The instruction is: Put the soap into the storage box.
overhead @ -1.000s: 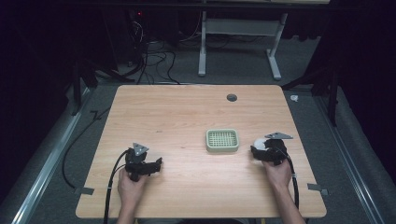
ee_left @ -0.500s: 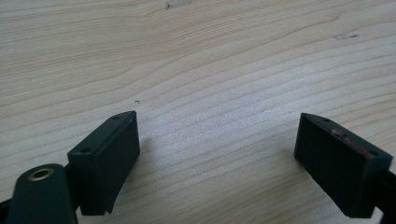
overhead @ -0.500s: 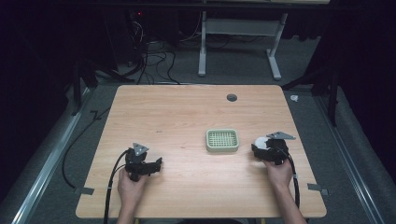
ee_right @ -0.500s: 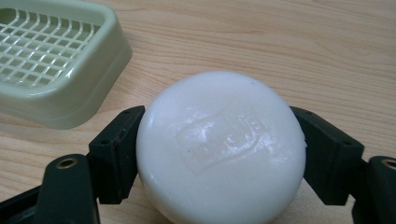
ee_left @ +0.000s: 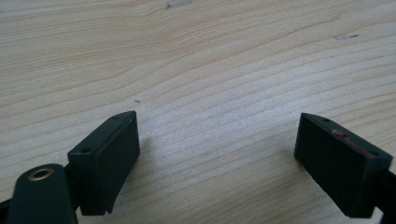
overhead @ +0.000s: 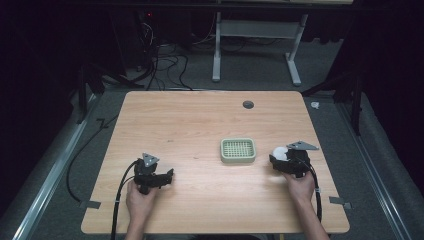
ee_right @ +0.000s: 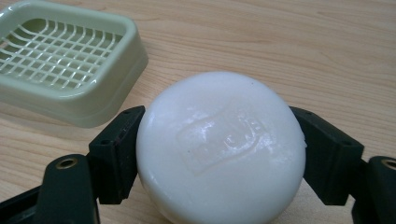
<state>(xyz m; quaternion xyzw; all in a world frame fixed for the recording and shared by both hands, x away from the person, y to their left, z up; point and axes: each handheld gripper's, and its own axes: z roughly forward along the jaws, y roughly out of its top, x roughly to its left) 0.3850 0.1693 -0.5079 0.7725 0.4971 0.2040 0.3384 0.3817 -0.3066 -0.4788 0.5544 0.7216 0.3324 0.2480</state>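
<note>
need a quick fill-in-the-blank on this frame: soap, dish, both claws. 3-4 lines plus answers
1. The right claw is shut on a round white bar of ____.
2. The green soap dish is ____: its grid holds nothing.
3. The left claw is ____, with bare table between its jaws.
4. In the high view, the soap is to the ____ of the dish.

Missing words: soap; empty; open; right

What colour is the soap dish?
Pale green soap dish with a lattice grid floor, clearest in the right gripper view.
</note>
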